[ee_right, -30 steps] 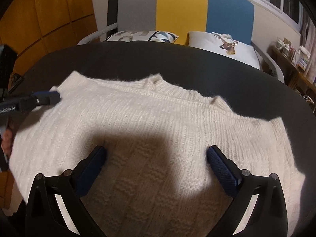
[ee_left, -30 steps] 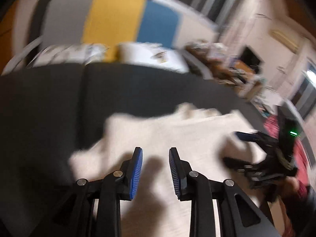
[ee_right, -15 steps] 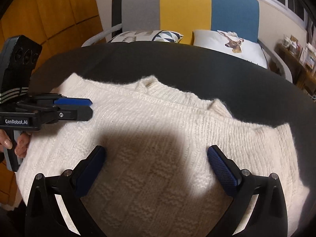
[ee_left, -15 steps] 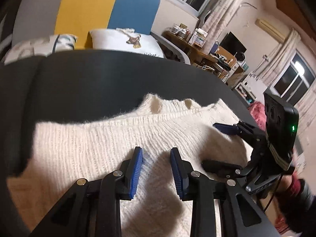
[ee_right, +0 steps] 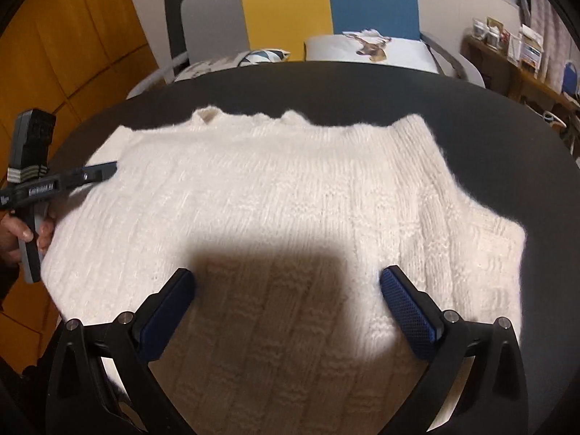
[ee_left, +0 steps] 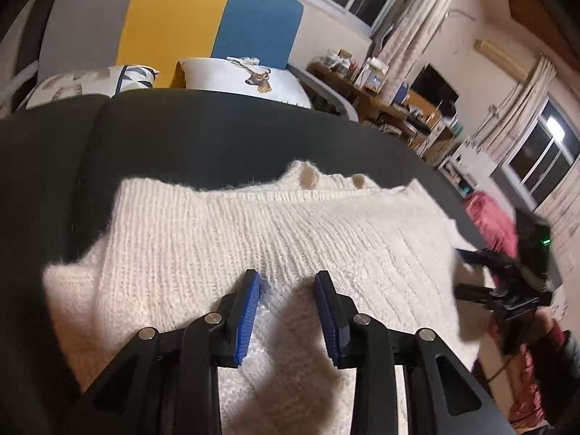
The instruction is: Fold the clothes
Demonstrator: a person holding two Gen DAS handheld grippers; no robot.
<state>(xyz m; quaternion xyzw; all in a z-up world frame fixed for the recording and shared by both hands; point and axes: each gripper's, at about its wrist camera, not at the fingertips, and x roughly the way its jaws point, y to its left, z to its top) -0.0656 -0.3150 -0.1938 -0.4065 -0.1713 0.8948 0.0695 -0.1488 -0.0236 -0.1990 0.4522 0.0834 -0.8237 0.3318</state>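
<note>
Since the earlier frame both grippers shifted sideways over the cream sweater (ee_right: 275, 195), which lies flat on the dark round table (ee_right: 489, 116), collar at far edge. Right gripper (ee_right: 286, 311) fingers wide, nothing between. Left gripper (ee_left: 288, 311) narrow, opening, empty, above the knit.

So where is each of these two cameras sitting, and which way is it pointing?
Left wrist view: rides on the left gripper, looking down along its opening, empty fingers at the white sweater on the dark table; the right gripper shows at the right edge.
Right wrist view: rides on the right gripper, open above the sweater; the left gripper and a hand show at left.
Shared: sweater, table, striped chair, deer pillow.
</note>
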